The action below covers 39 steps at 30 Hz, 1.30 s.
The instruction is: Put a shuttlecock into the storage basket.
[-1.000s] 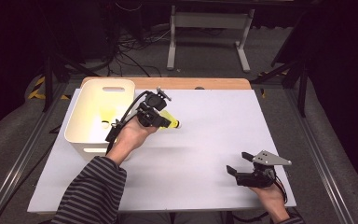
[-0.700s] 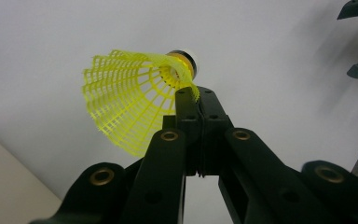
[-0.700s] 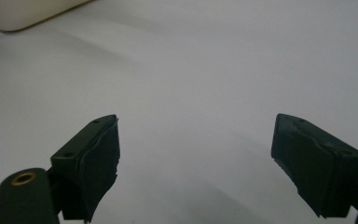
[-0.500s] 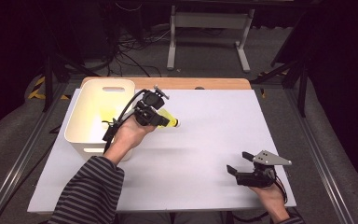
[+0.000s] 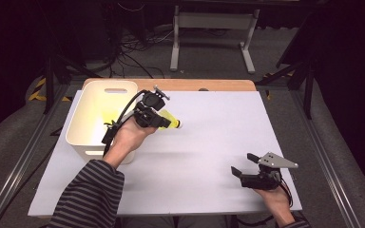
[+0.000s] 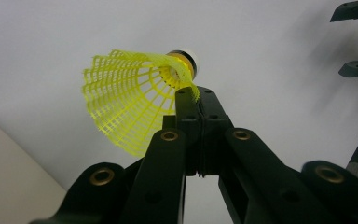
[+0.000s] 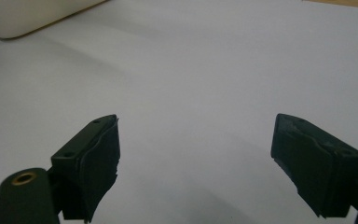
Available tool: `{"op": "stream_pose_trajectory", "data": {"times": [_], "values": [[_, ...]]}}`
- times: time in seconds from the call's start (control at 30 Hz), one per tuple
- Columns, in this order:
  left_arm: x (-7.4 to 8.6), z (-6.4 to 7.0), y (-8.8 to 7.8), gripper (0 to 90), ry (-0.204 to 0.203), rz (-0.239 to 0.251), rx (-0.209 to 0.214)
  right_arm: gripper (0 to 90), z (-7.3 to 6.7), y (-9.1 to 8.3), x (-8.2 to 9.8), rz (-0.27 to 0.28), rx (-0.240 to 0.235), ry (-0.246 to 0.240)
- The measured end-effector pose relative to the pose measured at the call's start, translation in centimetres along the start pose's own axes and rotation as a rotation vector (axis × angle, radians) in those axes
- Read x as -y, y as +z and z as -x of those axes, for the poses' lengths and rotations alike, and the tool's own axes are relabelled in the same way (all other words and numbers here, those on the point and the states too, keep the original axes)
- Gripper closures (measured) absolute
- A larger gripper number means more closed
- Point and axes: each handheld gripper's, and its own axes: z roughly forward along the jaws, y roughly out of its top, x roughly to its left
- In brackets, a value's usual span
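The yellow shuttlecock (image 6: 130, 100) is pinched by the edge of its mesh skirt between the clenched jaws of the left gripper (image 5: 159, 118), held above the table (image 5: 209, 128) just right of the bin's right wall, toward the far-left corner. In the high view its cork end points right, away from the bin.

The white bin (image 5: 83, 142) stands at the table's left edge near the far-left corner, with a handle slot in its far wall. A yellow patch shows on its floor; whether that is a thing lying there or a glow off the shuttlecock cannot be told.

The right gripper (image 5: 244, 164) rests near the table's near-right corner, well apart from the shuttlecock, its jaws spread wide with nothing between them. The white table between the two grippers is bare.
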Motion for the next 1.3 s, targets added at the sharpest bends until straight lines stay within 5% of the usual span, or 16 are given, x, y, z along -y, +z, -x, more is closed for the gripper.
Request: {"op": "stream_pose_trajectory", "data": {"times": [1.3], "values": [[1.0,-0.7,-2.9,89.6,-0.006,0.015,-0.023,16.2,0.1,-0.1,0.1,0.000,0.005,0.006]]}}
